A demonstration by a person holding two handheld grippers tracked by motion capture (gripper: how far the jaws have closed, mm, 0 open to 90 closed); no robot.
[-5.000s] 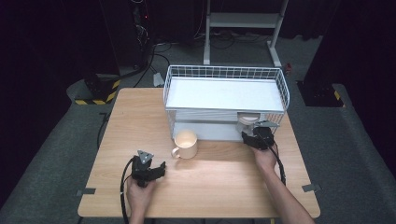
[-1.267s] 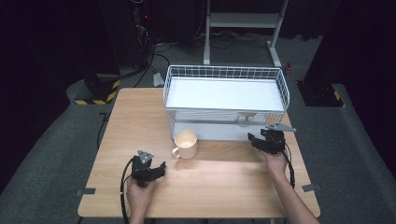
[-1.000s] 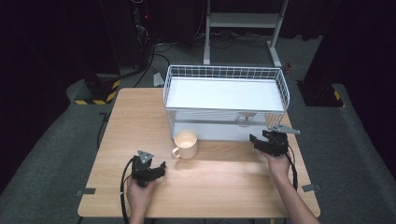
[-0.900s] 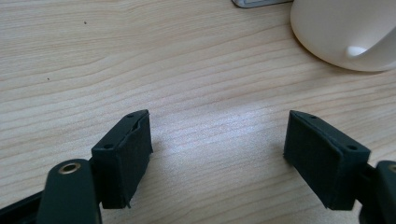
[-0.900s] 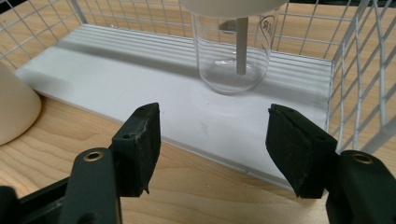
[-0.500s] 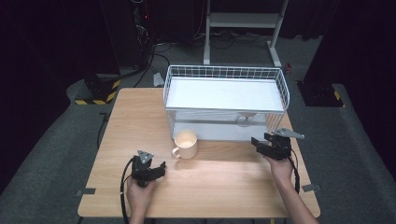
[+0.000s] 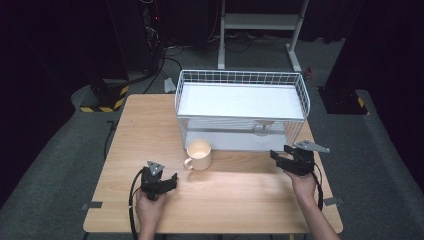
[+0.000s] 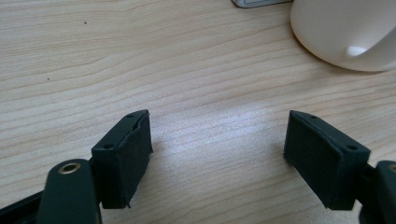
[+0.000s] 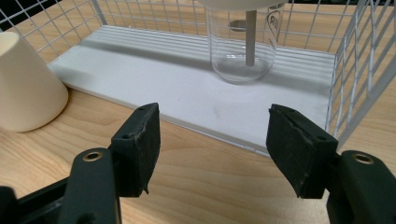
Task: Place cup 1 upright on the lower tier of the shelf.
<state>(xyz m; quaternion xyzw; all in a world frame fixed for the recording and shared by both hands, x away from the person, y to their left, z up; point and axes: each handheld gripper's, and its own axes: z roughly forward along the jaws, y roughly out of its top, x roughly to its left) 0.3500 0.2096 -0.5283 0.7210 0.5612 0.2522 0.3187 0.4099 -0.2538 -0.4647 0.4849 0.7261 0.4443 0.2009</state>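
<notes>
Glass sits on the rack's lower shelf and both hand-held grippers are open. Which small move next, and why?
Probably ease the left hand-held gripper forward toward the mug. Its jaws are open with bare table between them, and the mug stands just ahead by the rack. The glass stands on the lower shelf, and the right hand-held gripper is open outside it.

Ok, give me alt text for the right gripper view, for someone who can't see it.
The right gripper hangs open and empty over a wooden table, facing a white wire rack. A clear glass stands on the rack's lower shelf, and a cream mug sits on the table at the left.
</notes>
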